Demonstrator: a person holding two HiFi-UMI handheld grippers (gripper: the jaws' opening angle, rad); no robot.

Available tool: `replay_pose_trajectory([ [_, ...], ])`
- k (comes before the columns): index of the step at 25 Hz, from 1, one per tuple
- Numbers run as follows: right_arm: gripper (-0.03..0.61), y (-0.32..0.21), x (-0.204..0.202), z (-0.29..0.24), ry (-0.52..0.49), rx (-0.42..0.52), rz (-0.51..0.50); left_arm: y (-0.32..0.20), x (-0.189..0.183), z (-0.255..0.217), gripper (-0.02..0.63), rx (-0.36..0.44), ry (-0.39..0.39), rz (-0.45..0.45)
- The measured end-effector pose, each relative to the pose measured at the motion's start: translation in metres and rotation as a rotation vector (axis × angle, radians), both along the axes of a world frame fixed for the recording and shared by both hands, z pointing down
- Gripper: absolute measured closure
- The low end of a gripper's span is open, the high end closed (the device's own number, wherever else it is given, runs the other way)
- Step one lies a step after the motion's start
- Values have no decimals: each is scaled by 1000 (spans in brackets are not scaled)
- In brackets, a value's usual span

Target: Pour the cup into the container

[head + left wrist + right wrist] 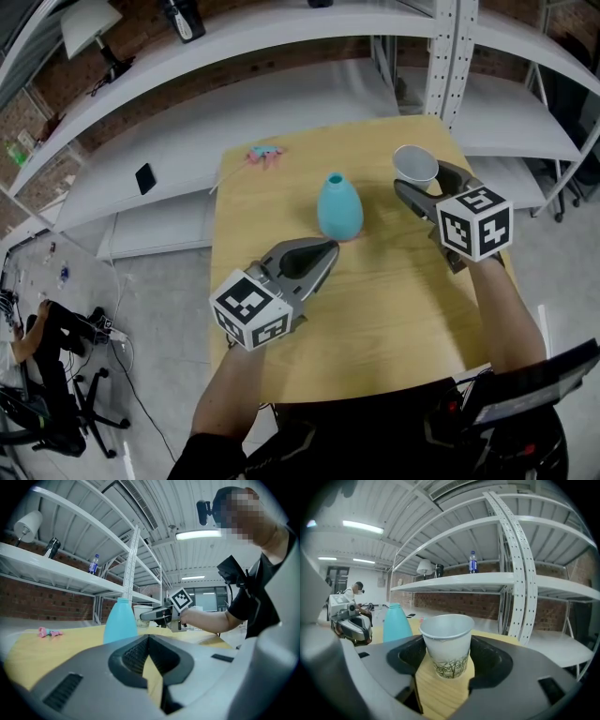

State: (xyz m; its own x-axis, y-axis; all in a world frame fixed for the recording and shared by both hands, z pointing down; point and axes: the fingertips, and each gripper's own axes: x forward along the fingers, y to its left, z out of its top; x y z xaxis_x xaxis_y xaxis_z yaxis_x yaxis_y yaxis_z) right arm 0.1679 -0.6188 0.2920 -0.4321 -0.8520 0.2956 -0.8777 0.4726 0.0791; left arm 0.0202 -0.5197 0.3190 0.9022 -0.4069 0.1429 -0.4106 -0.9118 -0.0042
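The cup [415,165] is clamped upright in the right claw [420,180], upper right of the head view, likely so nothing is spilled. The blue container [338,206] is stood on the tabletop [394,309], centre frame. The left claw [328,249] is shut and empty.

Workshop: metal shelving [281,103], brick wall [42,604] (bare).

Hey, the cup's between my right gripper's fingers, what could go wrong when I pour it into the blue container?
1. The container has a narrow mouth, so a pour from the wide-rimmed cup could miss it and land on the table.
2. The left gripper sits shut, apart from the container, so nothing steadies it against a knock.
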Motion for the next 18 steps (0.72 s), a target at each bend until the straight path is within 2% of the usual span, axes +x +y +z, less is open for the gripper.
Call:
replay_pose_trajectory([
  [7,281,10,-30,-38,185,94,-86,3,2,0,612,-2,-2,12],
  [18,281,13,-69,-57,413,158,-173,11,3,0,613,1,-4,51],
])
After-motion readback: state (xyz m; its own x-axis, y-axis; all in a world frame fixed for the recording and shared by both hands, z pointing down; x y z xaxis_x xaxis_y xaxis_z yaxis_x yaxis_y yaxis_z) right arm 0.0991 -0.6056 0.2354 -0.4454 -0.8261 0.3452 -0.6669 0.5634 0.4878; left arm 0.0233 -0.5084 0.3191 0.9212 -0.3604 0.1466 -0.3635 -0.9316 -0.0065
